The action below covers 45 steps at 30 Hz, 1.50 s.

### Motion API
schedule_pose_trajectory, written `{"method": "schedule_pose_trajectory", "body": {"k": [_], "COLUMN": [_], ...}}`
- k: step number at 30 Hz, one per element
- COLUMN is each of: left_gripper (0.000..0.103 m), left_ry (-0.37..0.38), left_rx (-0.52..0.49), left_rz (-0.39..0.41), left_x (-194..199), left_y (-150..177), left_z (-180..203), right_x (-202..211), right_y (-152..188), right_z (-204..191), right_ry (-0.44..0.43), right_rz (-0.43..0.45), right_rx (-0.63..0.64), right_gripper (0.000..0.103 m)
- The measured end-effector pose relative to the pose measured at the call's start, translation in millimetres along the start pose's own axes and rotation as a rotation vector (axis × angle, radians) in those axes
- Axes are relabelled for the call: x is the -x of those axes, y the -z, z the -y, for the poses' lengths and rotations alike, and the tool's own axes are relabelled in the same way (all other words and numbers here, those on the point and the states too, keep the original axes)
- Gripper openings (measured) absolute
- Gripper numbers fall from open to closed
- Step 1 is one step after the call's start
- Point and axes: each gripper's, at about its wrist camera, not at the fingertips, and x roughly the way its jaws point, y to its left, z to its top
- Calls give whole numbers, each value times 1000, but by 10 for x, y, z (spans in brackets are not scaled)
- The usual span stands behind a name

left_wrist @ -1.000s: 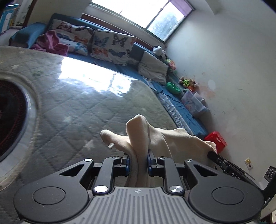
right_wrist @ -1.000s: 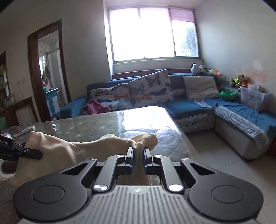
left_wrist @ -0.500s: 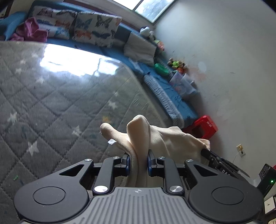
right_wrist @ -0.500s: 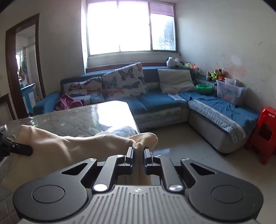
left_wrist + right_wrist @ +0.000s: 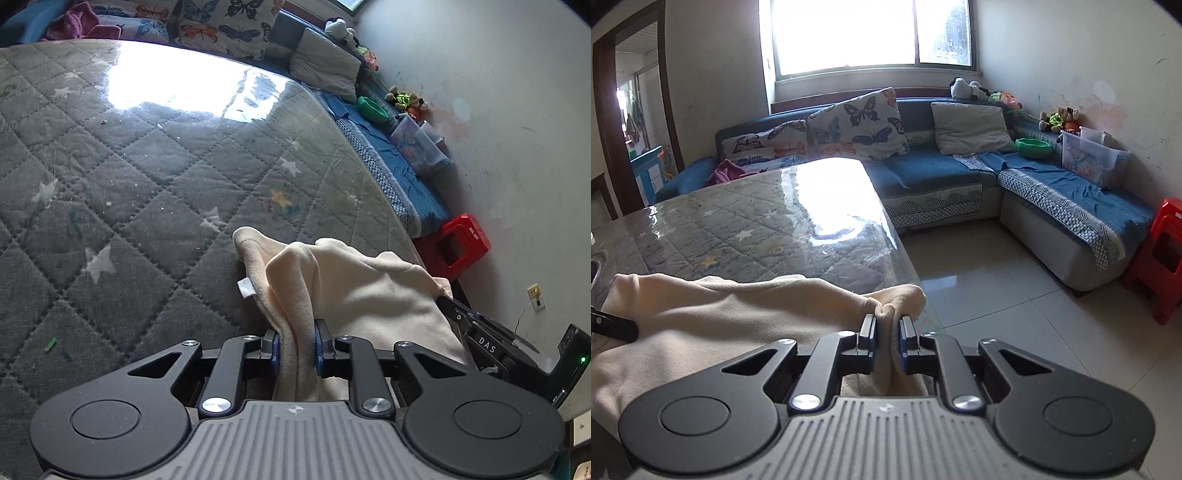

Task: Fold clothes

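A cream garment (image 5: 351,288) stretches between my two grippers just over the near right corner of the quilted grey table (image 5: 147,184). My left gripper (image 5: 295,343) is shut on a bunched fold of it, a white tag (image 5: 245,287) hanging beside the fold. In the right wrist view the cream garment (image 5: 720,314) spreads leftward from my right gripper (image 5: 886,325), whose jaws are opening with a pinch of cloth still pressed between the pads. Each gripper appears in the other's view: the right gripper (image 5: 480,343) at the cloth's far end, the left gripper (image 5: 613,326) at the left edge.
A blue corner sofa (image 5: 923,173) with butterfly cushions stands beyond the table (image 5: 738,229). A red stool (image 5: 1160,258) and a clear plastic box (image 5: 1097,158) sit near the right wall. Tiled floor (image 5: 979,288) lies to the right of the table edge.
Both grippers have sunk and tipped downward with the garment, bringing it close over the table corner. The right gripper's pads stand slightly wider apart than before.
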Motion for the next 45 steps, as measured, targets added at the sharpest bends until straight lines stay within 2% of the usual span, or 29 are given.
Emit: {"method": "schedule_pose_trajectory", "body": {"k": [4, 10, 11, 14, 18, 23, 30, 40, 45], "left_gripper": [20, 28, 29, 44, 47, 48, 48, 51, 56], "left_ry": [-15, -54, -59, -96, -102, -53, -16, -24, -31], "left_rx": [-30, -41, -51, -79, -114, -181, -239, -259, -269], "left_rz": [5, 26, 36, 66, 96, 117, 76, 49, 50], "left_x": [64, 180, 211, 298, 415, 493, 393, 284, 265], "left_y": [35, 54, 59, 62, 87, 194, 387, 536, 561], "left_z": [-5, 38, 57, 113, 206, 390, 584, 602, 620], "right_x": [81, 284, 308, 331, 290, 226, 167, 168, 186], "right_y": [7, -73, -83, -98, -74, -37, 7, 34, 62], "right_z": [-7, 7, 0, -53, -146, -235, -281, -288, -305], "right_ry": [6, 8, -2, -21, -39, -50, -52, -44, -46], "right_rz": [8, 69, 72, 76, 57, 29, 0, -5, -7], "right_rx": [6, 6, 4, 10, 29, 43, 53, 58, 63], "right_gripper": [21, 24, 28, 34, 41, 47, 53, 63, 64]}}
